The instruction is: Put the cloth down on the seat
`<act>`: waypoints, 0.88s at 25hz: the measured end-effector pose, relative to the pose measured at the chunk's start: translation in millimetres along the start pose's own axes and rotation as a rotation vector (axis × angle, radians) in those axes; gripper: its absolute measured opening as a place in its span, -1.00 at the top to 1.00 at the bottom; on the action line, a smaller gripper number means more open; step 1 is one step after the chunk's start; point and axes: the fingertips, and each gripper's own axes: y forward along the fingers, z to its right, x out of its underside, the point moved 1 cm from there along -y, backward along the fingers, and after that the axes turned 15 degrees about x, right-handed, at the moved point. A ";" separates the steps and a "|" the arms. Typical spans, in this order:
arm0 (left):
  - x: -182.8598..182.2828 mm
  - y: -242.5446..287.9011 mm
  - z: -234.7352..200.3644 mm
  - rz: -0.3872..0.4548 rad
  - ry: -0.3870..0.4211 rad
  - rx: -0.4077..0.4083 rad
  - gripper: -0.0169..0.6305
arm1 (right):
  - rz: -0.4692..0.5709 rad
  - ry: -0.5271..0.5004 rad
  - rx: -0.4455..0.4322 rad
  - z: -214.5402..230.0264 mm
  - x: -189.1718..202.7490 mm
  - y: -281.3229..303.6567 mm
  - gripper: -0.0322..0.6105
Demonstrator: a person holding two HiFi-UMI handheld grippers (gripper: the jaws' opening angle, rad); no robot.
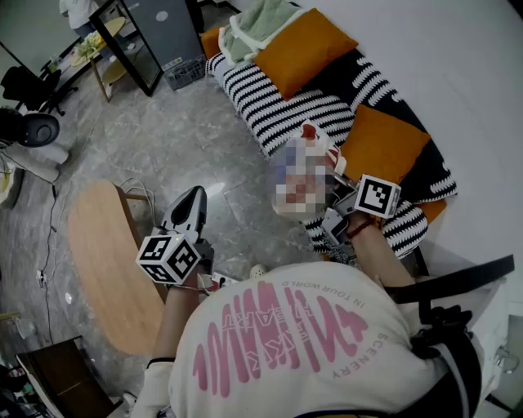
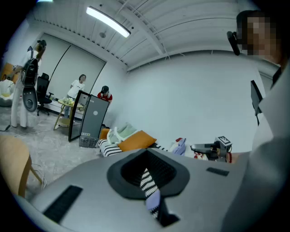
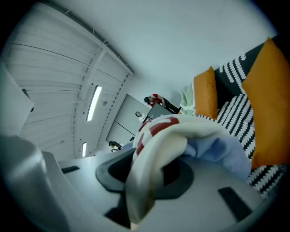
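A white cloth with red print and a pale blue part point(image 1: 317, 140) hangs bunched above the striped sofa seat point(image 1: 278, 106). My right gripper point(image 1: 333, 186) is shut on the cloth, its marker cube over the seat's near end. In the right gripper view the cloth point(image 3: 181, 136) drapes over the jaws and hides their tips. From the left gripper view, the cloth point(image 2: 179, 146) shows small at the far right. My left gripper point(image 1: 191, 202) hovers over the floor left of the person, its jaws tapered together with nothing in them; only a thin slit point(image 2: 152, 192) shows between them.
Two orange cushions point(image 1: 302, 41) point(image 1: 384, 143) and a green-white blanket point(image 1: 257, 20) lie on the sofa. An oval wooden table point(image 1: 106, 261) stands at the lower left. A wire basket point(image 1: 184, 72) and a dark panel point(image 1: 135, 41) stand beyond the sofa's far end. People stand far off.
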 end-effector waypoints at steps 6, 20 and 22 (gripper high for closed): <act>-0.6 -6.9 -1.4 0.002 0.000 -0.007 0.92 | 0.024 0.036 0.002 8.6 -1.7 -0.7 0.53; 8.1 -43.3 -31.2 -0.019 0.004 -0.026 0.92 | 0.020 0.024 0.024 -7.5 17.7 18.6 0.53; 9.3 -46.3 -43.3 -0.015 -0.014 -0.010 0.92 | 0.024 0.029 0.041 -6.8 21.3 26.6 0.53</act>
